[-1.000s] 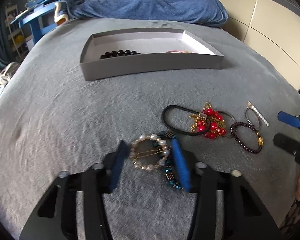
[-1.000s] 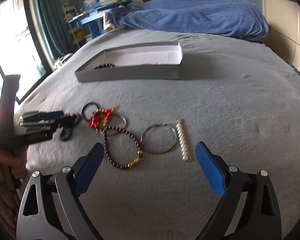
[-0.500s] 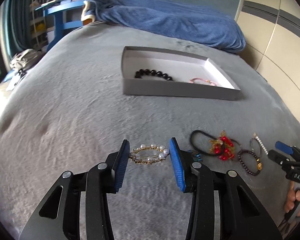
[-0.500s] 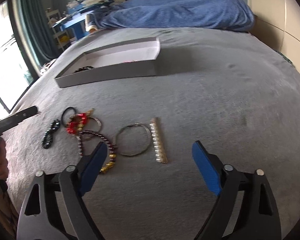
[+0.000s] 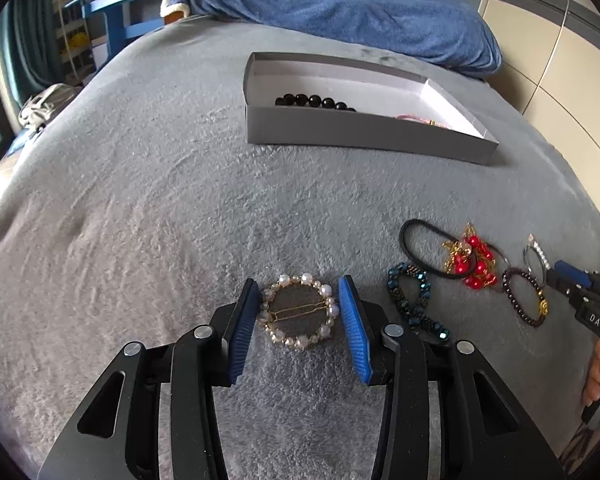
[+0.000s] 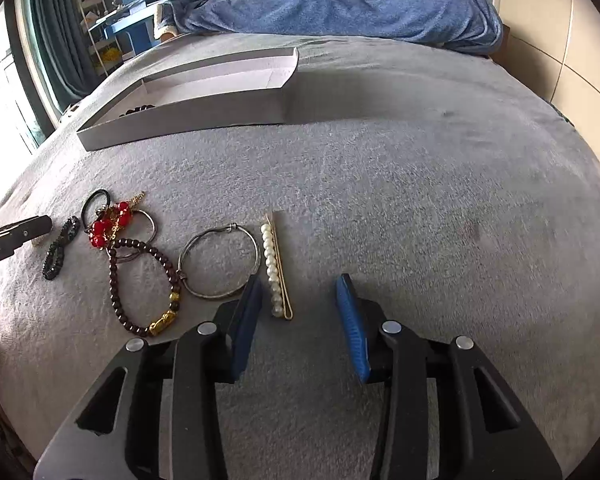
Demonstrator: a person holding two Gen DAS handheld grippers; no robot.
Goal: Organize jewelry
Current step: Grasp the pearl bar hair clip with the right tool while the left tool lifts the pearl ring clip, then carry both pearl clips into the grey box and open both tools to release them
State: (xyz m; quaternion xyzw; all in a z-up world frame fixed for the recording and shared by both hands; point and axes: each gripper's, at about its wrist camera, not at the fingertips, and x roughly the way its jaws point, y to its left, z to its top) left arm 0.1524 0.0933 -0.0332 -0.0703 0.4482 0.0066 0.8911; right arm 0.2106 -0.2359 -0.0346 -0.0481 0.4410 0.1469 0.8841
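My left gripper (image 5: 299, 307) is shut on a round pearl hair clip (image 5: 299, 312), its blue pads touching both sides, held above the grey blanket. A grey jewelry box (image 5: 364, 136) lies farther ahead with a black bead bracelet (image 5: 315, 101) and a pink piece (image 5: 418, 119) inside. My right gripper (image 6: 300, 304) is open and empty, low over the blanket, with a straight pearl hair pin (image 6: 275, 268) just ahead between the jaws, nearer the left pad. A silver hoop (image 6: 220, 262) and a dark bead bracelet (image 6: 144, 284) lie to its left.
More jewelry lies on the blanket: a teal bead bracelet (image 5: 414, 300), a black hair tie (image 5: 432, 250) and a red bead piece (image 5: 472, 260). A blue duvet (image 5: 360, 16) lies behind the box. A blue desk (image 5: 128, 12) stands at far left.
My left gripper closed on the pearl clip, lifted it off the pile and moved left. My right gripper came down and forward to the pearl hair pin and its jaws narrowed.
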